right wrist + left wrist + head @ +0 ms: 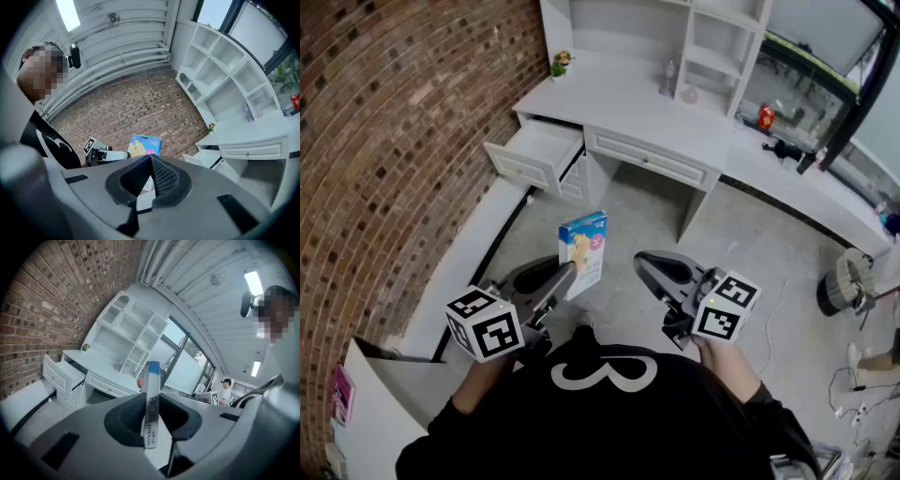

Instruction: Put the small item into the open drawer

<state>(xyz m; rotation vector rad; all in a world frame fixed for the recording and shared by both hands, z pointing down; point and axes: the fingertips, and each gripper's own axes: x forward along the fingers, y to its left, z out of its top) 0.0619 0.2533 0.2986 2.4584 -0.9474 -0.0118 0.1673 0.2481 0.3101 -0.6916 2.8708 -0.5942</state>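
Left gripper (561, 275) is pinching the thin blue-and-white cardboard box (584, 246), well apart from the open white drawer (525, 161), so delivery is remaining; right gripper (649, 270) is sitting pressed together, empty.

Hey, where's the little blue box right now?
Head view, centre: the blue box is clamped in the left gripper, held over the floor short of the white desk, with the open drawer ahead to its left.
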